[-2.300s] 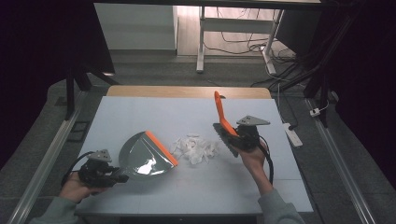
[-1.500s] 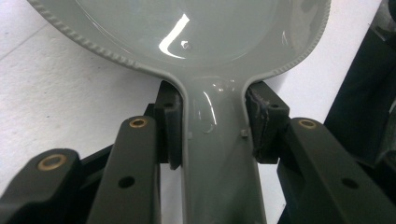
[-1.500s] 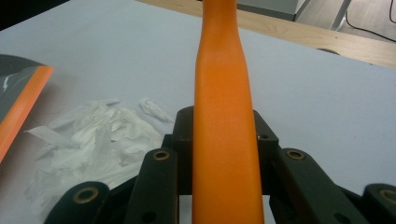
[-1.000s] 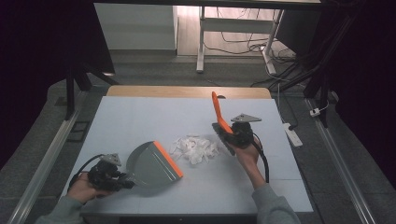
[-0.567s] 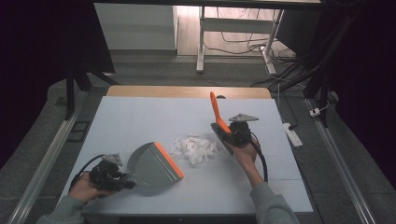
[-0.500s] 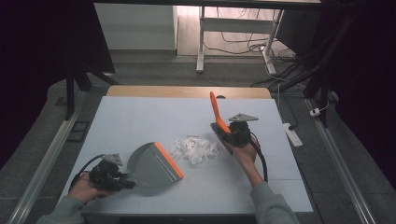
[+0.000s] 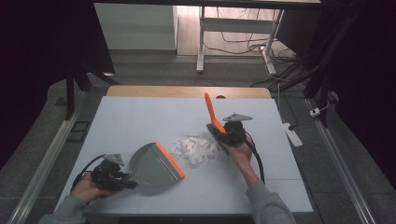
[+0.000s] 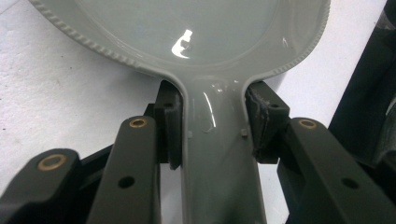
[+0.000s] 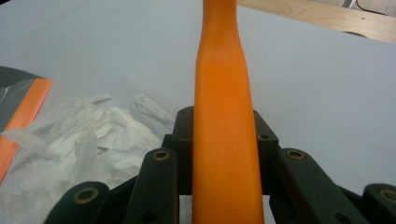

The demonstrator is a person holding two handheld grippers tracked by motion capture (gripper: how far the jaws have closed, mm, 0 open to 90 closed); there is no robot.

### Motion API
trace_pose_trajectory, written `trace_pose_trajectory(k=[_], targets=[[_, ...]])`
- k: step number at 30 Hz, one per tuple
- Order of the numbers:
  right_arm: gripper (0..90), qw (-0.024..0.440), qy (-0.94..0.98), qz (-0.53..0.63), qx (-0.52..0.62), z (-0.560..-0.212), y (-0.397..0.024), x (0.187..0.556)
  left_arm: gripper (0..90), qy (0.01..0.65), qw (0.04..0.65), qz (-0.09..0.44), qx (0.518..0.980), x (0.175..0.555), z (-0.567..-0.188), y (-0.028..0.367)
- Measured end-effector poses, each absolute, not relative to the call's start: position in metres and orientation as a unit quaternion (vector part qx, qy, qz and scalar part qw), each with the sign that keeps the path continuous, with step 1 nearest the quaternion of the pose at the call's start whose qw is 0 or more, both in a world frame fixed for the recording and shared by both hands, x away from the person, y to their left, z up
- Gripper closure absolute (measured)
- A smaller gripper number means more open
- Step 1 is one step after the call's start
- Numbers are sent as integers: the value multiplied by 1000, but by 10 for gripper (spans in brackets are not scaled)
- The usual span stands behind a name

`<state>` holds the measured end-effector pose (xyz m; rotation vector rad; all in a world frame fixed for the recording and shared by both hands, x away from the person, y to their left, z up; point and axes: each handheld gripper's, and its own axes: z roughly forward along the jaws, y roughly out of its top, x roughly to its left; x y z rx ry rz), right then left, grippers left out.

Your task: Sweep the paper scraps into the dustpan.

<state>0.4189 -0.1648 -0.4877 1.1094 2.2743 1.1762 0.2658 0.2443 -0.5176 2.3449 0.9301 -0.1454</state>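
Since the earliest frame the grey plastic dustpan with an orange lip (image 7: 156, 163) has slid nearer the heap of white paper scraps (image 7: 194, 147) — left gripper (image 8: 212, 128) clamps its handle, right gripper (image 9: 223, 140) clamps the orange brush handle (image 7: 211, 112) beside the scraps.

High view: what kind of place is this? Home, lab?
Probably a lab or recording workspace: a lone padded table in a dark room, loose cables on the floor, a power strip alongside.

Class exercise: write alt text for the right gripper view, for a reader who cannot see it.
The right gripper is shut on an orange brush handle rising up the middle. A pile of white paper scraps lies on the pale blue table, with the dustpan's orange lip at left.
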Motion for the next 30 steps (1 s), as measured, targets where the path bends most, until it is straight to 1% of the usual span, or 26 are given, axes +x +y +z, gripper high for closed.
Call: trace_pose_trajectory(k=[15, 30], targets=[[705, 167, 819, 404, 371, -494, -136, 419, 614, 349, 304, -57, 885, 267, -518, 240], [705, 159, 835, 398, 345, -499, -107, 412, 613, 348, 304, -58, 885, 268, -518, 236]])
